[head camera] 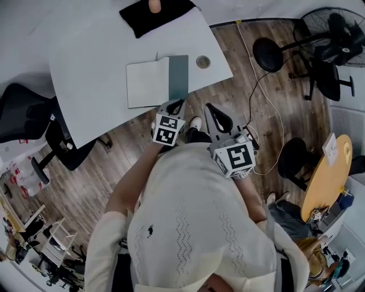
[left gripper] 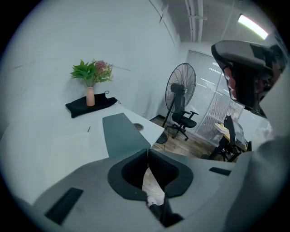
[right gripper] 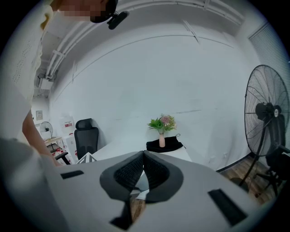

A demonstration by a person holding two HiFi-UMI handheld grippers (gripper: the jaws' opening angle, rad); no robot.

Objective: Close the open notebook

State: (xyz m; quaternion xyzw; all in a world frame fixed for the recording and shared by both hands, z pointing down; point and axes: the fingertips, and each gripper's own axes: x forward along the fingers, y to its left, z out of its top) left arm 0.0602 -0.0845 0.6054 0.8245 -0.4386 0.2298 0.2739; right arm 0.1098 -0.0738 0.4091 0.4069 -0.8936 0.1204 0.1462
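The notebook (head camera: 149,83) lies open on the white table (head camera: 91,85), a blank white page on the left and its dark green cover (head camera: 178,77) on the right. In the left gripper view the green cover (left gripper: 120,133) stretches away just beyond the jaw tips. My left gripper (head camera: 175,106) hovers at the table's near edge, right below the cover; its jaws are shut with nothing between them (left gripper: 147,150). My right gripper (head camera: 213,112) is off the table's corner, over the wooden floor, also shut and empty (right gripper: 143,154).
A round cable grommet (head camera: 203,61) sits right of the notebook. A black cloth (head camera: 157,14) with a pink flower vase (left gripper: 90,95) lies at the table's far end. A standing fan (head camera: 336,34), a black stool (head camera: 268,54) and an office chair (head camera: 28,114) surround the table.
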